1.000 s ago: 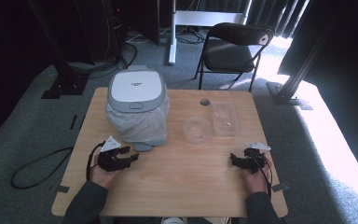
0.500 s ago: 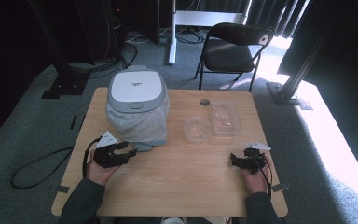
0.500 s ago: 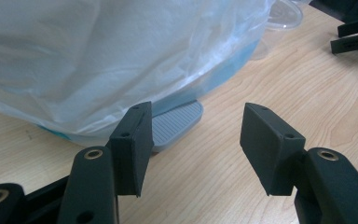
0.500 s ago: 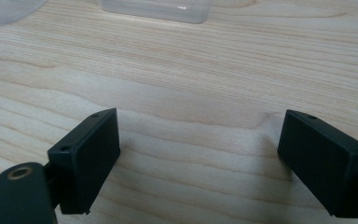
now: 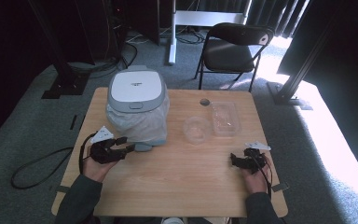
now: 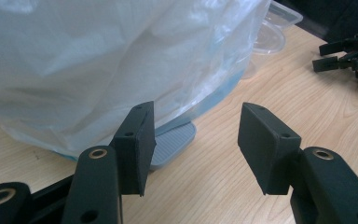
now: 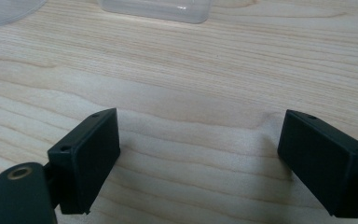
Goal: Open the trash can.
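A white and grey lidded appliance (image 5: 137, 100) wrapped in a clear plastic bag stands at the table's left rear. My left gripper (image 5: 127, 149) hovers just in front of it, pointing right. Its jaws stand open and have just been closing slightly, with nothing between them. In the left gripper view, my left gripper (image 6: 193, 126) points past the bagged appliance (image 6: 121, 56) and its grey foot (image 6: 175, 139). My right gripper (image 5: 233, 159) rests low at the front right. In its own view, my right gripper (image 7: 198, 140) is open over bare wood.
A clear round bowl (image 5: 196, 129) and a clear rectangular tub (image 5: 225, 117) sit mid-table, with a small round disc (image 5: 204, 101) behind them. The wooden table (image 5: 177, 186) has free room in front. A black folding chair (image 5: 235, 49) stands beyond the far edge.
My left gripper has risen a little and drifted slightly left, still next to the bagged appliance. The right hand has stayed where it was.
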`<move>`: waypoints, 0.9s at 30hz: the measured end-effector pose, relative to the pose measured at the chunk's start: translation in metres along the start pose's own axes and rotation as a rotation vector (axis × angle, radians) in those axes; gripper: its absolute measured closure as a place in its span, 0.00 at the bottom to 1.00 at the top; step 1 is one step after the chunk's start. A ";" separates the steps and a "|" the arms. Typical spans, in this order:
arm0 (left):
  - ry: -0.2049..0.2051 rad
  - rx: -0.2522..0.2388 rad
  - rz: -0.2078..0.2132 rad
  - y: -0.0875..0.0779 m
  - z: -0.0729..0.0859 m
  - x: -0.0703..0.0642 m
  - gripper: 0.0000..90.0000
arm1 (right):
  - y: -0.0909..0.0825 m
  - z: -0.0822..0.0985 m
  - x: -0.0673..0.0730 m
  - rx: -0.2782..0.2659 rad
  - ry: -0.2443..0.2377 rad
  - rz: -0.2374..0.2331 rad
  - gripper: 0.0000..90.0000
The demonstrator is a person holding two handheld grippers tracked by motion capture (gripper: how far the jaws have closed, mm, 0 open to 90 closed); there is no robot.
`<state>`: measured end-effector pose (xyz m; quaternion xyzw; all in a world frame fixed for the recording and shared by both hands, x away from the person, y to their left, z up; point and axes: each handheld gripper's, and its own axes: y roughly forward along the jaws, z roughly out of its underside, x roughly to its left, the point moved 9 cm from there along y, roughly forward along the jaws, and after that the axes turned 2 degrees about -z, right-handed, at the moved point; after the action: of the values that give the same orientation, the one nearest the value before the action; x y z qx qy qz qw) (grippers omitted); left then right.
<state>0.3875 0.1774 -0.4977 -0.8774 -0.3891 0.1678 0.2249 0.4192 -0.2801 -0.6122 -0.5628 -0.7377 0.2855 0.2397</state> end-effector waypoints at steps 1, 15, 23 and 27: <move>0.001 -0.002 -0.001 0.000 -0.001 0.000 0.52 | 0.000 0.000 0.000 0.000 0.000 0.000 0.13; 0.063 0.008 0.008 -0.009 -0.023 -0.006 0.54 | 0.000 0.000 0.000 0.001 0.001 0.000 0.13; 0.096 -0.003 0.012 -0.015 -0.039 -0.009 0.54 | 0.000 0.000 0.000 -0.001 -0.001 0.000 0.13; 0.115 -0.007 0.013 -0.019 -0.047 -0.011 0.55 | 0.000 0.000 0.000 -0.001 -0.001 0.000 0.13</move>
<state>0.3913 0.1673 -0.4466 -0.8889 -0.3703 0.1173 0.2429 0.4193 -0.2802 -0.6122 -0.5627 -0.7380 0.2857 0.2390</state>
